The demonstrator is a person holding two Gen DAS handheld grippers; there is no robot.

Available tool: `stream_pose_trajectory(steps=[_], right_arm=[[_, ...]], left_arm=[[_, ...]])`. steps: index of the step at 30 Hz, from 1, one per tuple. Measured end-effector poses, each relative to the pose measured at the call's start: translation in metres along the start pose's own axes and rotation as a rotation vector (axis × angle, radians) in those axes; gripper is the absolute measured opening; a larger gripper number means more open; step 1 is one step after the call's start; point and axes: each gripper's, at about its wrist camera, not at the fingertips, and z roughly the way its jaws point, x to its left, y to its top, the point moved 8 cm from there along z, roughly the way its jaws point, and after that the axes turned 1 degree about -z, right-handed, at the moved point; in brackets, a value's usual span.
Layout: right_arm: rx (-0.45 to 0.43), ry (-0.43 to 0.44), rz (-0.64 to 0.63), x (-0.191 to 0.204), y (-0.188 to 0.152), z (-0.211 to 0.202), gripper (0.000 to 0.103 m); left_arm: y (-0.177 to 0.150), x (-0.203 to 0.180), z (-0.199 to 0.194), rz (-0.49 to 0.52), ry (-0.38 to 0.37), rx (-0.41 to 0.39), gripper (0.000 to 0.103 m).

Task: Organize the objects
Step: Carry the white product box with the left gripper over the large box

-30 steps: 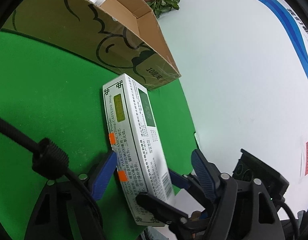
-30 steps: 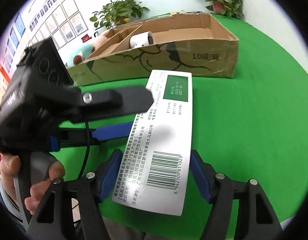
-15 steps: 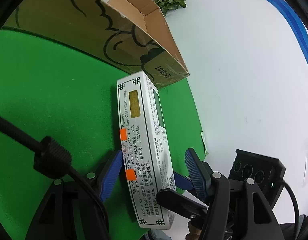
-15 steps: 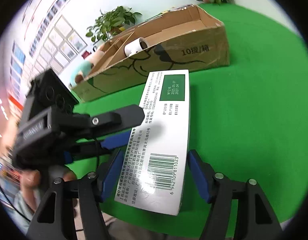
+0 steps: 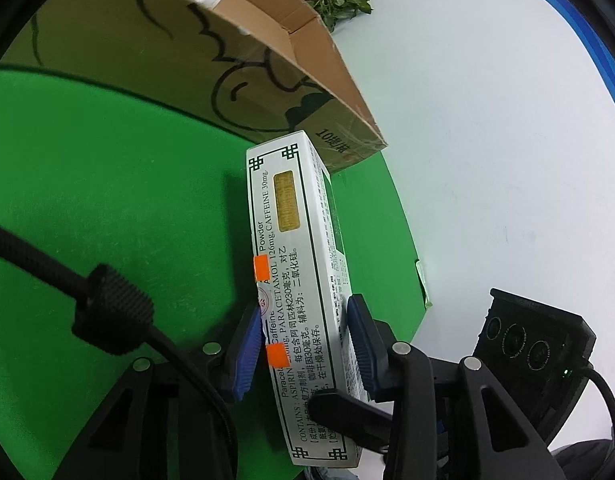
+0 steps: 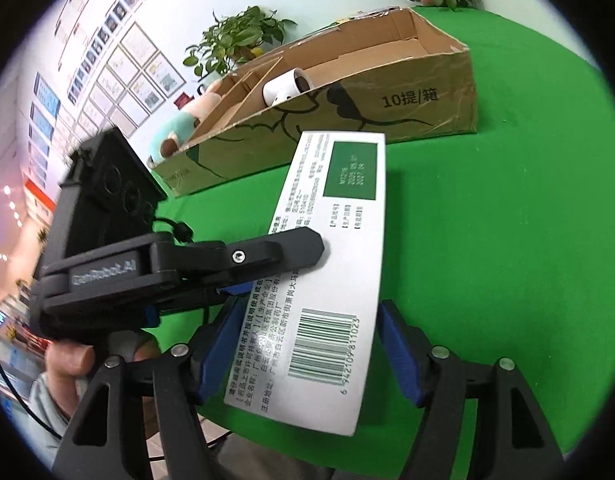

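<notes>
The long white medicine carton (image 5: 303, 296) is clamped at its near end between the blue pads of the left gripper (image 5: 305, 342); the right gripper (image 6: 303, 354) straddles its barcode end, contact there unclear; green panel and black print are borne; it is held above the green cloth (image 6: 507, 240), before the cardboard box (image 6: 347, 120).

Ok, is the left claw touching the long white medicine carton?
Touching. The left wrist view shows the blue pads of the left claw pressed against both long sides of the white medicine carton, with no gap.
</notes>
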Motion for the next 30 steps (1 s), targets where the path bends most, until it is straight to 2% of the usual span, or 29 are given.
stream_pose_trajectory(steps=[5, 12, 16, 19, 20, 25, 29, 30], right_arm=[[-0.015, -0.056, -0.035, -0.002, 0.007, 0.001, 0.065], [-0.113, -0.125, -0.137, 0.004, 0.03, -0.018, 0.062], [-0.169, -0.135, -0.191, 0.014, 0.05, -0.028, 0.062], [-0.202, -0.133, -0.207, 0.019, 0.067, -0.031, 0.062], [-0.21, -0.129, -0.207, 0.02, 0.073, -0.032, 0.062], [-0.238, -0.109, -0.228, 0.023, 0.103, -0.035, 0.062], [-0.204, -0.089, -0.226, 0.016, 0.129, -0.028, 0.062], [-0.189, -0.08, -0.218, 0.013, 0.137, -0.025, 0.062]], left_arm=[[0.021, -0.007, -0.012, 0.06, 0.015, -0.022, 0.037], [0.063, -0.034, -0.041, 0.209, 0.046, -0.075, 0.036], [0.093, -0.045, -0.052, 0.231, 0.039, -0.109, 0.036], [0.106, -0.067, -0.037, 0.241, 0.049, -0.142, 0.036], [0.096, -0.097, -0.003, 0.248, 0.054, -0.153, 0.036], [0.134, -0.12, 0.007, 0.266, 0.057, -0.17, 0.036], [0.17, -0.137, 0.011, 0.247, 0.079, -0.153, 0.036], [0.166, -0.14, 0.004, 0.235, 0.088, -0.146, 0.036]])
